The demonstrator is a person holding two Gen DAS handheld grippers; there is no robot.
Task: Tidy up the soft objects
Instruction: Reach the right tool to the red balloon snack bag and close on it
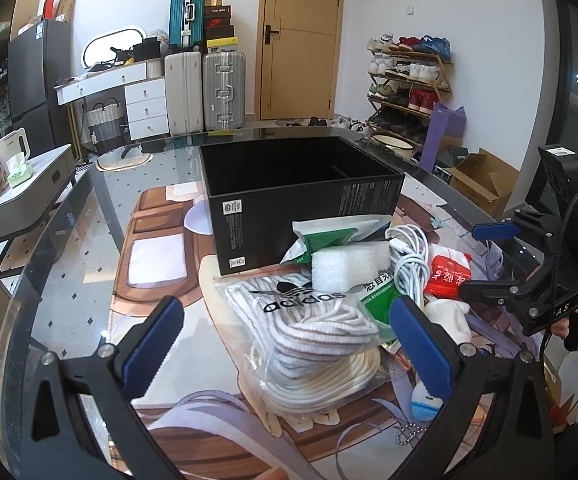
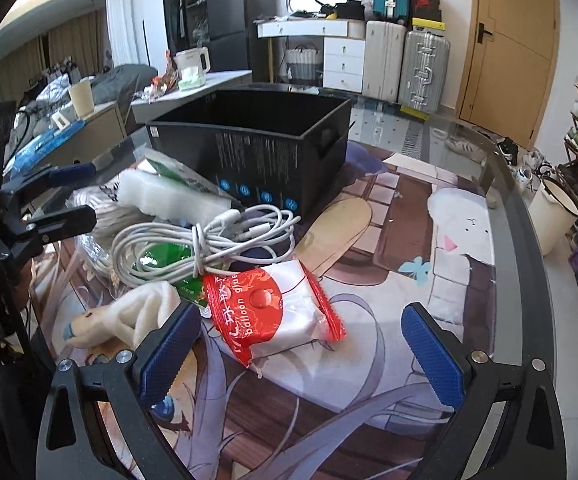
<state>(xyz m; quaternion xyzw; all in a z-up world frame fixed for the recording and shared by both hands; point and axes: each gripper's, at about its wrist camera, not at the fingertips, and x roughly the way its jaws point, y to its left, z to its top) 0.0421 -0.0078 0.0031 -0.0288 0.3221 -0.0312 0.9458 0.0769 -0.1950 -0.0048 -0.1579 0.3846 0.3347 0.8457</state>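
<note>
A pile of soft items lies in front of an open black box. Nearest my left gripper is a clear bag of white striped socks; the blue fingers stand open on either side of it, not touching. Behind it sit a white foam block, a green packet, a coiled white cable and a small white plush. My right gripper is open around a red-and-white balloon glue packet.
Everything rests on a glass table over a printed mat. A small keychain toy with a bead chain lies by the left gripper's right finger. Suitcases, a shoe rack and a door stand beyond the table.
</note>
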